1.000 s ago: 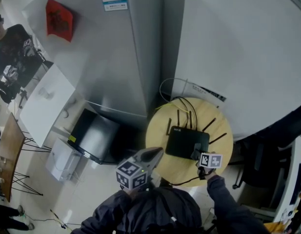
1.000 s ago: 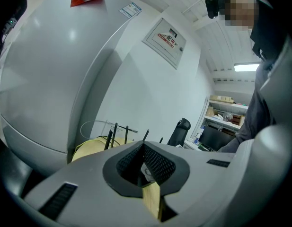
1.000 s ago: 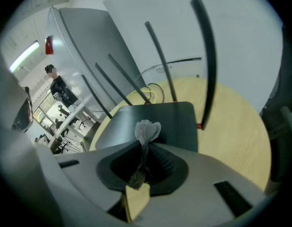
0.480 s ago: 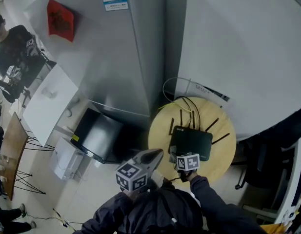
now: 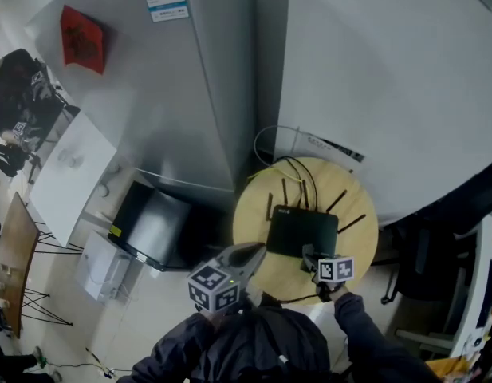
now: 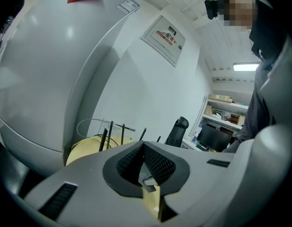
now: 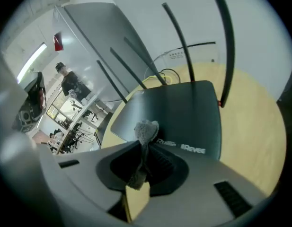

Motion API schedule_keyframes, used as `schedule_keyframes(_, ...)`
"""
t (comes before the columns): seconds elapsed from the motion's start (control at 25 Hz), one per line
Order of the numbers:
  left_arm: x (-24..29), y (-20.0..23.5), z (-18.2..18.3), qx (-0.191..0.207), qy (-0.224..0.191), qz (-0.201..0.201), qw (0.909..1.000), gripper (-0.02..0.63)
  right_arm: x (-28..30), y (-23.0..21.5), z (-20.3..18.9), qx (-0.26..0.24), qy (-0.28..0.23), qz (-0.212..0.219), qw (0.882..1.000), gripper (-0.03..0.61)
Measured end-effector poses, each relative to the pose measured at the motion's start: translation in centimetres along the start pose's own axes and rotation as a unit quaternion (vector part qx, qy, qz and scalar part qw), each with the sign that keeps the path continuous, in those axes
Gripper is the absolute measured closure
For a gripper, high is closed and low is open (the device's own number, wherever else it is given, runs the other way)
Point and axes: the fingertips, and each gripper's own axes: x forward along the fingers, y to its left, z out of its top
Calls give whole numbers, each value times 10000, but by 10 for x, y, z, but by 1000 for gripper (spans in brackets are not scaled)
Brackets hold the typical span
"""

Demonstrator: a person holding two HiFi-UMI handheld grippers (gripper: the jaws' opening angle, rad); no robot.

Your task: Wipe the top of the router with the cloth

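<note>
The right gripper has its jaws closed on a grey cloth, whose bunched end sticks out over the near left part of the black router, just beside its white lettering. Thin black antennas rise from the router's far and right edges. The router sits on a round, pale yellow tabletop, with cables looped at the far edge. A person stands far off on the left.

Router on a round surface, with the right claw at its near edge.
The cloth sits between this claw's jaws, its tip over the router's near edge. Ahead of the claw, antennas stand along the router's far side, with cables beyond them. A tall cabinet stands behind and to the left. The left claw lies left, off the surface's near rim.
</note>
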Motion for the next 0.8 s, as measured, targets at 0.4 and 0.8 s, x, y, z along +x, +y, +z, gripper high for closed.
schedule_keyframes(0.4,11,-4,-2,24,88,-52,9999,620,-34,-50,-15,317,-22,-146,9994,506)
schedule_keyframes(0.8,20,-6,-3,16,115,24,9999,620,-69,-87,-12,-391,49,-414,9984,506)
